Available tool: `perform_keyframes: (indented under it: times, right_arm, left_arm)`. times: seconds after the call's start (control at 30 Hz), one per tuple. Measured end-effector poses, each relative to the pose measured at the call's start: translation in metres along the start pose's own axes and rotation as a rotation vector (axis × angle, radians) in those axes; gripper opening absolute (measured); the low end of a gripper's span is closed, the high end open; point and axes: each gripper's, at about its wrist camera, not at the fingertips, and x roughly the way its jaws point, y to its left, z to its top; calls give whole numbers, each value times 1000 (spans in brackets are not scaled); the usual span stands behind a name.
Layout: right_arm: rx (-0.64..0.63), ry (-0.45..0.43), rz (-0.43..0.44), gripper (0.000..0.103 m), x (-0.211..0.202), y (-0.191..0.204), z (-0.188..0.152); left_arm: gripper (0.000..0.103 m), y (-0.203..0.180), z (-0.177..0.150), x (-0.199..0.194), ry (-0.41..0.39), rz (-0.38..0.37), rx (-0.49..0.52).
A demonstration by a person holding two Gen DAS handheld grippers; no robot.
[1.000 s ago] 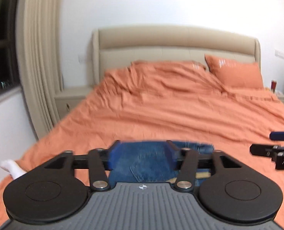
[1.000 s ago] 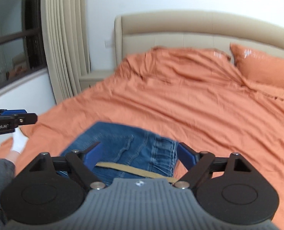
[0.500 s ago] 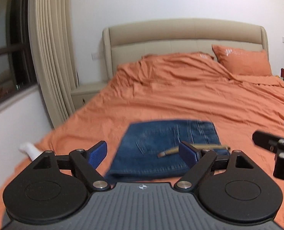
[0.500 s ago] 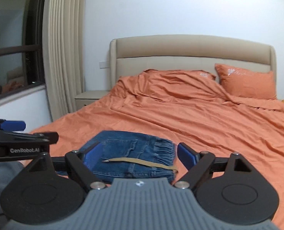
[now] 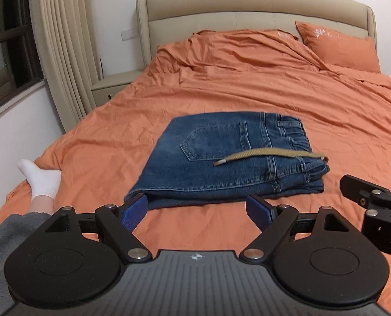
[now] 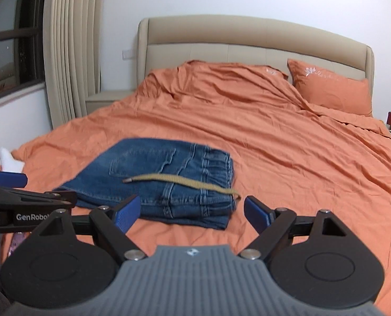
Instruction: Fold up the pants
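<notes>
My left tool point(image 5: 196, 209) hangs just short of the folded jeans point(image 5: 221, 160), its blue-padded fingers point(image 5: 133, 212) spread wide and gripping nothing. My right tool point(image 6: 191, 210) is likewise spread apart and empty, poised at the near edge of the same denim stack point(image 6: 155, 181).

The jeans lie in a compact rectangle on the orange bedspread point(image 5: 248, 100), toward the near side of the bed, back pocket up and elastic waistband at the right end. A tan drawstring point(image 5: 269, 154) trails across the top of the stack, its metal tip resting near the pocket; the right wrist view shows the same cord point(image 6: 179, 180) running to the stack's right corner.

Beyond, an orange pillow point(image 5: 337, 44) leans at the beige padded headboard point(image 5: 248, 2). Pleated curtains point(image 5: 63, 42) hang beside a dark window at left, with a nightstand point(image 5: 113, 87) tucked by the bed. A foot in a white sock point(image 5: 41, 179) rests on the bedspread's left edge, well apart from the jeans.
</notes>
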Motion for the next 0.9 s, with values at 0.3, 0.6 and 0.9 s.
perform_keyframes:
  times: [0.3,0.6,0.9]
  right_arm:
    - [29,30,6,82,7,-5,1]
    - [54,31,22,82,5,-8,1]
    - [57,19,29,82,0,-10,1]
  left_arm:
    - [99,-2,1,1,10,-10,4]
    - [99,-3,2,-2,6,-9,9]
    - [99,-6,2,-6,1,-9,17]
